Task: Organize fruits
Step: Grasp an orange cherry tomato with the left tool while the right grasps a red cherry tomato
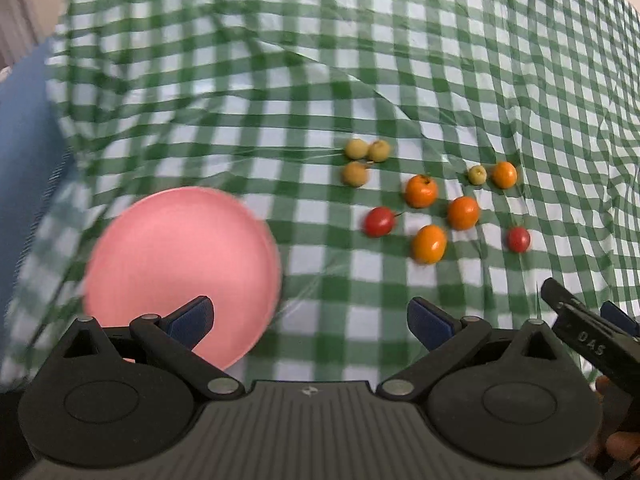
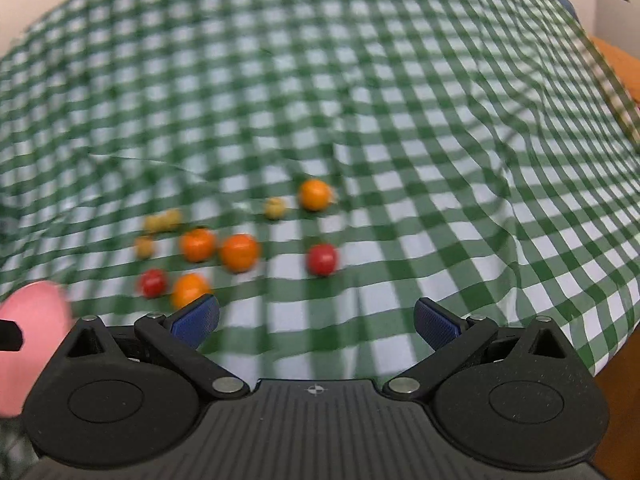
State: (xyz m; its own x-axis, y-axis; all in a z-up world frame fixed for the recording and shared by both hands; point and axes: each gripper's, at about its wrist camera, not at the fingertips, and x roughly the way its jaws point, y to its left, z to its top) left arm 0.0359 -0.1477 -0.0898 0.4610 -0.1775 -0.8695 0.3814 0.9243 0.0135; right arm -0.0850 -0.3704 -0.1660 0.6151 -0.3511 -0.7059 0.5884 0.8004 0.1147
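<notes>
Small fruits lie loose on a green-checked cloth (image 1: 360, 60): several orange ones (image 1: 421, 191) (image 2: 239, 253), two red ones (image 1: 379, 221) (image 2: 321, 259) and several yellow-green ones (image 1: 356, 149) (image 2: 275, 207). An empty pink plate (image 1: 180, 272) sits left of them; only its edge (image 2: 36, 320) shows in the right wrist view. My left gripper (image 1: 310, 322) is open above the cloth, between plate and fruits. My right gripper (image 2: 316, 320) is open too, short of the red fruit. Part of the right gripper (image 1: 580, 328) shows at the left wrist view's right edge.
The cloth is wrinkled and drapes over the table's right edge (image 2: 600, 280). A blue surface (image 1: 24, 160) lies beyond the cloth on the left. An orange-brown surface (image 2: 620, 68) shows at the far right. A person's fingers (image 1: 620, 440) hold the right gripper.
</notes>
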